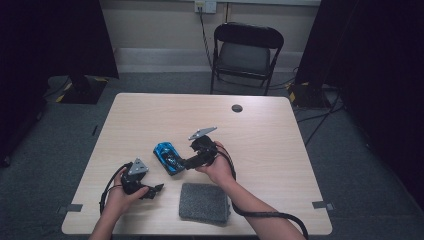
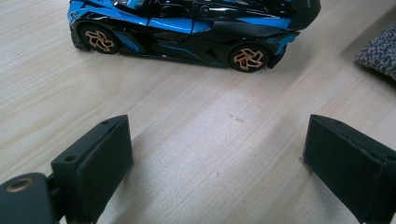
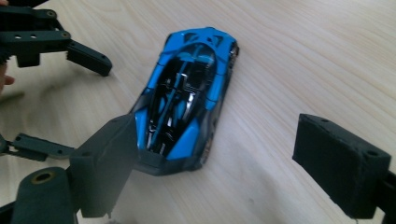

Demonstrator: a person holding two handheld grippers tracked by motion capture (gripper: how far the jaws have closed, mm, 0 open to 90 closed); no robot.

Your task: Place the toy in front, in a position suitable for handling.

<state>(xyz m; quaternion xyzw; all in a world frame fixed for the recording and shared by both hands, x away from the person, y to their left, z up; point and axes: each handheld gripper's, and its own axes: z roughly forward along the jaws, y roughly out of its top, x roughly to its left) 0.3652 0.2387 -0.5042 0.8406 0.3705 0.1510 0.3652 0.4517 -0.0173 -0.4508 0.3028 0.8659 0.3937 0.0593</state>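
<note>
One blue toy car [image 1: 167, 157], set on the wooden table [image 1: 280, 135] beside a grey pad [image 1: 204, 202]. Right gripper [image 1: 186, 163] held spread at its rear; left gripper [image 1: 158, 189] spread, empty, nearby.

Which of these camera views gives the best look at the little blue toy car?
The right gripper view: the blue toy car lies close, seen whole from above. The left gripper view shows its side and wheels, roof cropped; the high view shows it small.

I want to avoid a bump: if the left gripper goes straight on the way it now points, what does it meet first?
Probably the blue toy car: it lies side-on beyond the open left gripper, with bare table between.
</note>
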